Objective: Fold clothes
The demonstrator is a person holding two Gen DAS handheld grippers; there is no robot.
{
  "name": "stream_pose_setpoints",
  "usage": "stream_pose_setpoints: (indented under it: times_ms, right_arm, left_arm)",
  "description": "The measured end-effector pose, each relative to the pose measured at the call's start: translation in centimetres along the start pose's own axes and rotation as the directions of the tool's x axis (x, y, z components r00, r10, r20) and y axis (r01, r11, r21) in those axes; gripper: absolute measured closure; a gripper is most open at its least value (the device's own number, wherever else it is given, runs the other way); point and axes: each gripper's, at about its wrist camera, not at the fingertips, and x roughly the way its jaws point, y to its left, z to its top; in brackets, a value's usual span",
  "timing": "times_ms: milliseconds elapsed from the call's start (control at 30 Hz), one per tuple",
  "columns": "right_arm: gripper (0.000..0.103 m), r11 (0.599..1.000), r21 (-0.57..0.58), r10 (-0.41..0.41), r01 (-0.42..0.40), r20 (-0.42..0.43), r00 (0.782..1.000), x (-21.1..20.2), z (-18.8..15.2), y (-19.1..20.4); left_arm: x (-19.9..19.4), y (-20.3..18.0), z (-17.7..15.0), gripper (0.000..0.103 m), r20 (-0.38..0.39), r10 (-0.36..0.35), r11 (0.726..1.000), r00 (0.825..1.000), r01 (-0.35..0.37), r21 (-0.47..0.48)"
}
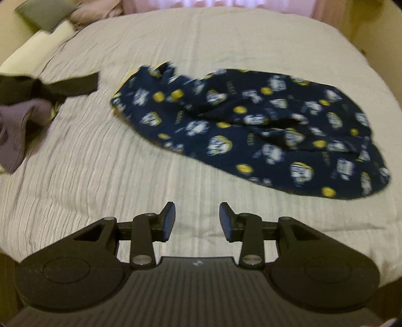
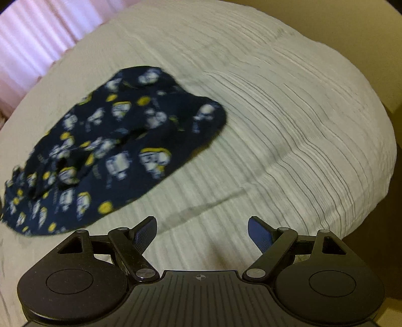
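Note:
A navy garment (image 1: 253, 133) with white and yellow prints lies crumpled on the bed, right of centre in the left wrist view. The same navy garment (image 2: 108, 151) fills the left half of the right wrist view. My left gripper (image 1: 197, 212) hovers open above bare bedspread, short of the garment's near edge, with nothing between its fingers. My right gripper (image 2: 202, 226) is open wider, also empty, and sits to the right of the garment's near corner. Both views are blurred by motion.
A ribbed pale bedspread (image 1: 100, 176) covers the bed. More clothes, a black piece (image 1: 62, 86) and a mauve piece (image 1: 17, 130), lie at the left edge. Pillows (image 1: 42, 12) sit at the far left corner. Pink curtains (image 2: 37, 32) hang behind the bed.

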Motion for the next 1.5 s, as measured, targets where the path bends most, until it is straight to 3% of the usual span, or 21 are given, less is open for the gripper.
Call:
stream_pose_setpoints:
  times_ms: [300, 567, 733, 833, 867, 900, 933, 967, 1033, 1133, 1267, 1333, 1367, 1400, 1433, 1500]
  right_arm:
    - [0.020, 0.967, 0.241, 0.066, -0.088, 0.099, 0.993, 7.4, 2.3, -4.3]
    - [0.020, 0.923, 0.307, 0.162, -0.232, 0.235, 0.958, 12.9, 3.8, -5.7]
    - [0.020, 0.894, 0.344, 0.187, -0.287, 0.295, 0.937, 15.6, 5.0, -6.2]
    - [0.021, 0.875, 0.371, 0.193, -0.310, 0.320, 0.928, 16.7, 6.4, -6.3]
    - [0.022, 0.872, 0.372, 0.199, -0.319, 0.327, 0.924, 16.9, 6.8, -6.2]
    - [0.034, 0.877, 0.367, 0.194, -0.310, 0.320, 0.927, 17.0, 7.2, -6.0]
    - [0.072, 0.883, 0.361, 0.191, -0.301, 0.311, 0.931, 17.1, 7.6, -5.8]
    - [0.088, 0.886, 0.359, 0.197, -0.294, 0.284, 0.938, 17.3, 8.2, -5.6]
    - [0.093, 0.891, 0.351, 0.195, -0.287, 0.274, 0.942, 16.7, 8.9, -5.6]
    - [0.095, 0.918, 0.281, 0.180, -0.279, 0.331, 0.926, 13.2, 9.9, -5.3]
    - [0.096, 0.926, 0.216, 0.196, -0.308, 0.423, 0.885, 6.8, 10.7, -5.3]
    - [0.096, 0.934, 0.177, 0.208, -0.310, 0.437, 0.875, 3.8, 10.0, -5.6]
    - [0.096, 0.942, 0.158, 0.204, -0.298, 0.436, 0.877, 2.4, 9.2, -5.8]
    - [0.096, 0.953, 0.166, 0.164, -0.252, 0.417, 0.894, 2.2, 8.5, -6.3]
    - [0.096, 0.963, 0.172, 0.123, -0.206, 0.397, 0.909, 2.0, 7.7, -6.8]
    - [0.096, 0.976, 0.187, 0.039, -0.112, 0.355, 0.934, 1.8, 6.3, -7.8]
  left_arm:
    - [12.0, 6.3, 2.6, 0.065, -0.014, 0.033, 0.987, 0.999, -0.035, -0.156]
    - [20.5, 11.4, 7.7, 0.063, 0.053, 0.060, 0.960, 0.997, -0.043, -0.276]
    - [24.6, 13.8, 10.2, 0.056, 0.077, 0.060, 0.914, 0.995, -0.024, -0.406]
    - [26.6, 15.0, 11.5, 0.057, 0.105, 0.040, 0.879, 0.994, 0.015, -0.477]
    - [27.2, 15.3, 11.8, 0.062, 0.112, 0.038, 0.870, 0.993, 0.022, -0.493]
    - [27.7, 15.6, 12.2, 0.069, 0.112, 0.036, 0.862, 0.993, 0.026, -0.506]
    - [28.0, 15.8, 12.6, 0.088, 0.117, 0.017, 0.855, 0.993, 0.047, -0.516]
    - [28.1, 16.0, 12.9, 0.101, 0.130, -0.016, 0.849, 0.991, 0.082, -0.522]
    - [26.9, 16.2, 13.4, 0.102, 0.177, -0.026, 0.857, 0.984, 0.113, -0.503]
    - [22.6, 16.5, 13.8, 0.102, 0.271, -0.017, 0.894, 0.963, 0.136, -0.428]
    - [12.5, 18.4, 11.3, 0.100, 0.420, -0.034, 0.898, 0.907, 0.213, -0.385]
    - [6.9, 19.0, 8.8, 0.100, 0.486, -0.012, 0.915, 0.874, 0.205, -0.347]
    - [4.7, 19.0, 7.1, 0.100, 0.497, 0.008, 0.931, 0.868, 0.175, -0.320]
    - [3.3, 18.8, 5.2, 0.100, 0.485, 0.018, 0.945, 0.874, 0.144, -0.294]
    - [2.9, 18.3, 3.1, 0.099, 0.435, 0.009, 0.960, 0.900, 0.114, -0.257]
    - [4.3, 16.8, -0.8, 0.094, 0.265, -0.022, 0.985, 0.964, 0.066, -0.158]
